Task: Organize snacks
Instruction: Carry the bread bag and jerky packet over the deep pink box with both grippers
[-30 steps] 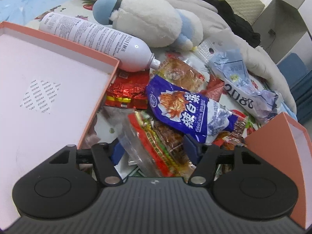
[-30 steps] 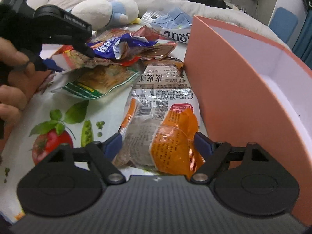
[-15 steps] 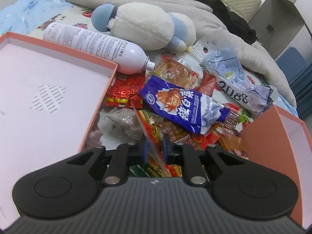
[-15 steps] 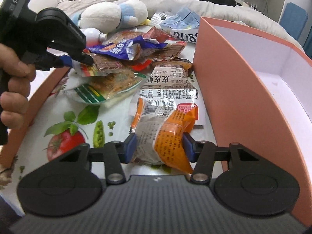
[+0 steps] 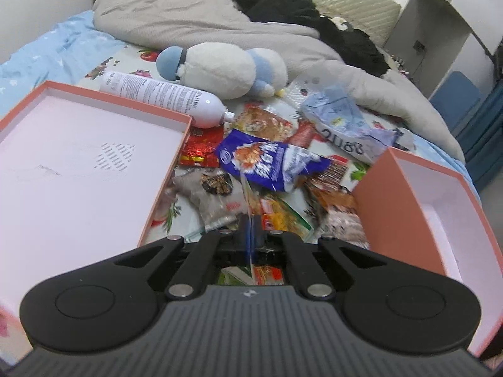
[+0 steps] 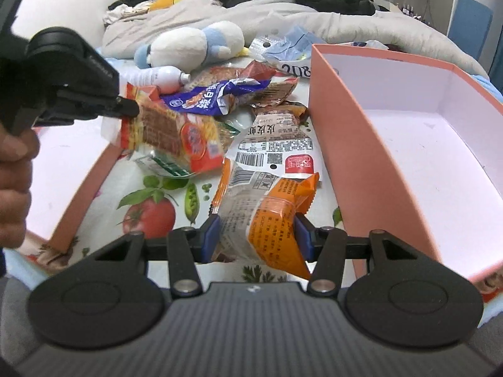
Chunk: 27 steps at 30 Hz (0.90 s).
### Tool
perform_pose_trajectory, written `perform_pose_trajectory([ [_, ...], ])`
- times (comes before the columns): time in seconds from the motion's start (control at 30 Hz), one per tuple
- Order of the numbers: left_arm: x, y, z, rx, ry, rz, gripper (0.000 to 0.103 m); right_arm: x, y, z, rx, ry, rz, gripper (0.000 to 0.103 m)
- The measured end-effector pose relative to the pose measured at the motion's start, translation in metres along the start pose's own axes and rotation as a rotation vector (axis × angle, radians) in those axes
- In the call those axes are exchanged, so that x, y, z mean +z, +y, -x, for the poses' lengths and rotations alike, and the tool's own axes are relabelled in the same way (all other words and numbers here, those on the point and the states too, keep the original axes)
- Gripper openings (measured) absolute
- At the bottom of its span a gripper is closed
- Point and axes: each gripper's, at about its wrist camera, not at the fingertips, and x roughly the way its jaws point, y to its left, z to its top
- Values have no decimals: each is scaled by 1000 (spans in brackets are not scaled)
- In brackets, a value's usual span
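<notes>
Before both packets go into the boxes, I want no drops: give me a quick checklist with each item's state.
1. Left gripper pinched on the red packet: ok, by one edge.
2. Red packet off the pile: ok, hanging free.
3. Right gripper clamped on the orange packet: ok, both pads press its sides.
4. Orange packet off the cloth: cannot tell.
5. Deep box open with room: ok.
6. Lid open with room: ok.
</notes>
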Motion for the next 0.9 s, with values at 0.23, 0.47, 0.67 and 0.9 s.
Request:
perform_pose_trajectory([
  [0.23,-25,-22,47,-1,-20,-44,0,-8,-8,30,38,-2,-13,53],
  [0.47,-48,-45,90,27,-36,-111,0,-11,-17,63,55,-31,-39,53],
  [0.67,-65,-57,118,12,-37,-109,0,-13,-28,94,54,-65,-51,53],
  [0.9,-81,-74,148,-20,-41,-104,0,-17,-42,126,52,-90,-66,53],
])
